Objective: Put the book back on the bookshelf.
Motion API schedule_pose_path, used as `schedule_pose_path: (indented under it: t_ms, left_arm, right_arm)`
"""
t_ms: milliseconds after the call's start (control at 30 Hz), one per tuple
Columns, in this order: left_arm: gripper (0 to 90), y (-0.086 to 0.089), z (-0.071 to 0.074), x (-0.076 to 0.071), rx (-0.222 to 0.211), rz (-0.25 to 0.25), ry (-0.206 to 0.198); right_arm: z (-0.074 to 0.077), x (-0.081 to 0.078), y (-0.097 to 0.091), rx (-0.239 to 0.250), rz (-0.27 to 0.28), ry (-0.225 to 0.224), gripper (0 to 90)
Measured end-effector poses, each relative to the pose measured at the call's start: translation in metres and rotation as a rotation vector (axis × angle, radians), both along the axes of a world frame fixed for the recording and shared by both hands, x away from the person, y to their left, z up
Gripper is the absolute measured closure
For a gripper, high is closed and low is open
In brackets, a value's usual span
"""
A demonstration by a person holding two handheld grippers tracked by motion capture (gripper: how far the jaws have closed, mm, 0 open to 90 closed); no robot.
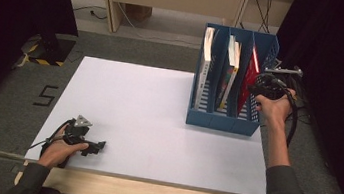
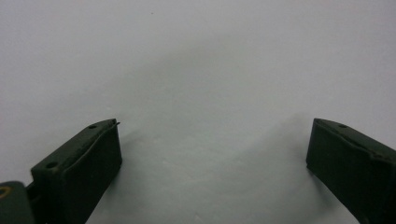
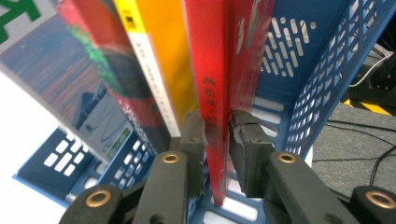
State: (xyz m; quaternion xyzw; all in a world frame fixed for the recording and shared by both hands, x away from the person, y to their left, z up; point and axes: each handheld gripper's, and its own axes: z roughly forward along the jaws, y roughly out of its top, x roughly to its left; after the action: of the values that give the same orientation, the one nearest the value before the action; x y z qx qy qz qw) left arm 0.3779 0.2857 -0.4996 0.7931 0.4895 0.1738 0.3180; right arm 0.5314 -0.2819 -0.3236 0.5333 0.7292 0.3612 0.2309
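A blue three-slot file rack stands at the back right of the white table. A red book stands upright in its rightmost slot. My right gripper reaches in from the rack's right front, and its jaws are shut on the spine of the red book, pads pressed on both sides; right gripper. My left gripper rests low at the table's front left. Its jaws stand wide open over bare tabletop with nothing between them; left gripper.
A white book fills the rack's left slot, and a yellow-spined book with another stands in the middle slot. A wooden strip runs along the table's front edge. Cables lie on the floor right of the rack.
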Motion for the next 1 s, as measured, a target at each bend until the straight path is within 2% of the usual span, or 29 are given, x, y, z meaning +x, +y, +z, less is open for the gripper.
schedule_pose_path:
  t_ms: [133, 233, 433, 533, 700, 933, 1000]
  left_arm:
    - [2.2, 0.000, 0.000, 0.000, 0.000, -0.001, 0.000]
    - [2.1, 0.000, 0.000, 0.000, -0.004, 0.002, -0.001]
    - [2.1, 0.000, 0.000, 0.000, -0.003, 0.002, -0.001]
    - [2.0, -0.001, 0.000, 0.000, -0.008, 0.004, -0.001]
    - [1.9, -0.001, -0.001, 0.000, -0.008, 0.002, -0.003]
    - [0.0, -0.001, -0.001, 0.000, -0.005, -0.007, -0.005]
    - [0.0, -0.001, -0.002, 0.000, -0.007, -0.007, -0.007]
  right_arm:
    - [0.000, 0.005, 0.000, 0.007, -0.012, 0.004, 75.9]
    - [0.002, 0.007, 0.001, -0.016, -0.017, 0.007, 76.2]
    - [0.000, 0.007, 0.001, 0.007, -0.030, 0.000, 75.3]
    - [-0.004, 0.005, 0.003, 0.001, -0.024, 0.008, 69.0]
    - [-0.012, -0.005, 0.006, 0.025, -0.017, 0.014, 57.5]
    - [-0.017, -0.024, 0.001, 0.099, -0.022, 0.004, 48.1]
    - [-0.018, -0.028, -0.001, 0.107, -0.033, -0.002, 45.0]
